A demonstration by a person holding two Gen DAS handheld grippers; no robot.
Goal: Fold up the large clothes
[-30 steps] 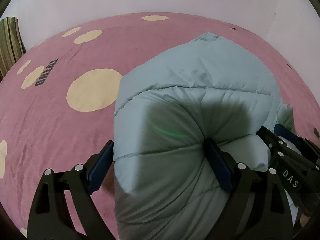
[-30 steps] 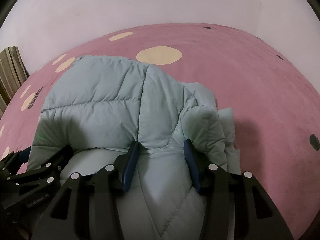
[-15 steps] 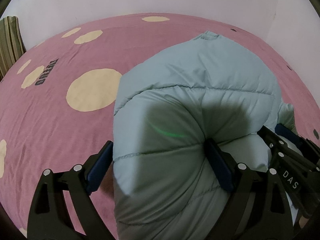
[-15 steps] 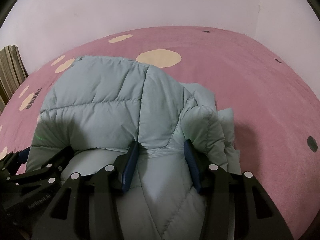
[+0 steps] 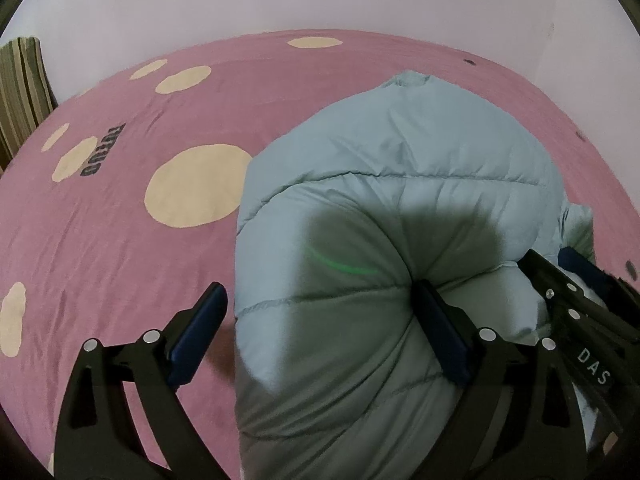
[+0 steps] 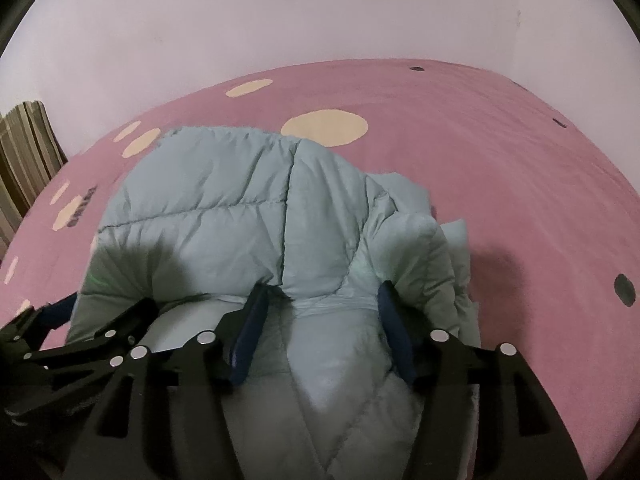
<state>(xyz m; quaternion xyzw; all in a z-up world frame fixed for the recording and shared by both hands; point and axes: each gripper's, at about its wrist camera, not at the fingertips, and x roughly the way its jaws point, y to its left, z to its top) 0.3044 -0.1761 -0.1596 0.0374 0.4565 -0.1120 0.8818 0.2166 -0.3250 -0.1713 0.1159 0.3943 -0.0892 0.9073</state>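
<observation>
Garment: a pale blue puffy jacket (image 5: 400, 208) is lain on a pink bedspread (image 5: 120, 240) with cream spots, already doubled over into a thick bundle.
Position: the bundle is found directly ahead of and beneath both tongs, its folded near edge under them and its bulk stretched away toward the wall (image 6: 280, 20).
Left tongs (image 5: 320, 332): the jaws are spread wide around the near left corner of the bundle; the inner pad is sunk into the padding while the outer pad is kept clear over the bedspread, so nothing is clamped.
Right tongs (image 6: 320, 324): the jaws are being opened; a ridge of padding is seen between the pads, and the grip on it is judged released.
Long axis: the bundle is judged to run away from the tongs, from near edge to far collar.
Nearer hand: neither is clearly favoured; the two tongs are set side by side at the near edge, left at the left corner, right toward the right side.
Coming move: a withdrawal from the fold is judged likely.
</observation>
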